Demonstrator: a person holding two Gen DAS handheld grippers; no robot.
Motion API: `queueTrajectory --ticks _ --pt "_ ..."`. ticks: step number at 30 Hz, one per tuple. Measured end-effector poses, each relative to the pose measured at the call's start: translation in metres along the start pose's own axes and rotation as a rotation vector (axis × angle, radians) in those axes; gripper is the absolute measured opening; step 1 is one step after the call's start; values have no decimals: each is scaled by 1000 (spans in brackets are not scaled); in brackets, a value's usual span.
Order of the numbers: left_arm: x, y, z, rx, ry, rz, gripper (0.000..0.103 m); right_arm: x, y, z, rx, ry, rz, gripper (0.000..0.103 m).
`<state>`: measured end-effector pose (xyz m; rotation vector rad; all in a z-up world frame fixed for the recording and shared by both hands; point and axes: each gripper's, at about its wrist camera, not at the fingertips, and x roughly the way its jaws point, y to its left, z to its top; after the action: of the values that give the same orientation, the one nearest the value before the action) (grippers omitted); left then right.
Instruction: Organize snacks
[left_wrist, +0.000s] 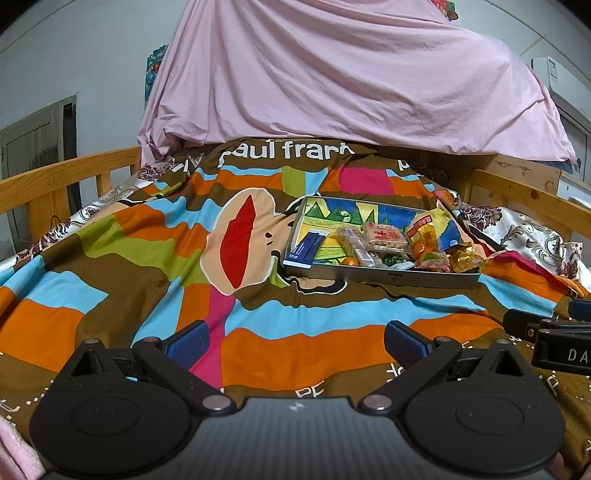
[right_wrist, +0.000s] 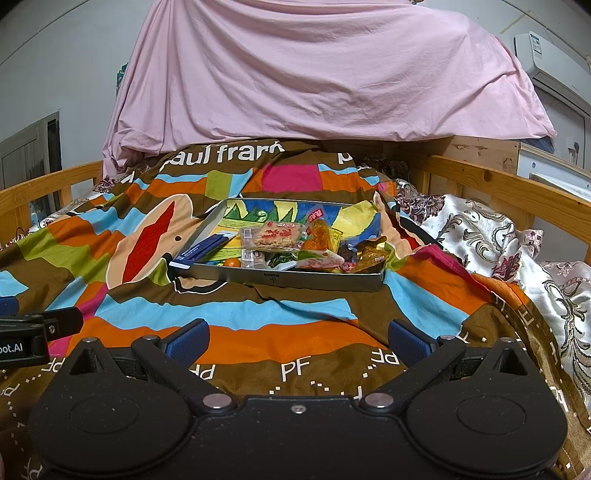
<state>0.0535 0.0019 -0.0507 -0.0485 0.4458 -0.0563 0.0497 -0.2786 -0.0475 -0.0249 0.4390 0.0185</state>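
Two tools, left tool (left_wrist: 293, 341) and right tool (right_wrist: 295, 339), hover released above the bed (right_wrist: 258, 314), well short of the snack-filled tray (right_wrist: 280, 278).

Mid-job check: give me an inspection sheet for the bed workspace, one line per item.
Surface: striped quilt on a wooden-railed bed, wrinkled.
Job's things: tray on the quilt holding mixed snack packets, a blue box against its left wall and an orange.
Clutter: floral cloth bunched at right.
Grippers: left gripper and right gripper both open, empty, short of the tray.
Cables: nothing seen.
Surroundings: pink sheet draped behind; air conditioner on the right wall.
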Motion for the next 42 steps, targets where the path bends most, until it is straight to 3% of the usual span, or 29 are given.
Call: queueTrajectory --ticks 42 --pt "1 0 1 1 7 2 103 0 0 1 0 3 -1 102"
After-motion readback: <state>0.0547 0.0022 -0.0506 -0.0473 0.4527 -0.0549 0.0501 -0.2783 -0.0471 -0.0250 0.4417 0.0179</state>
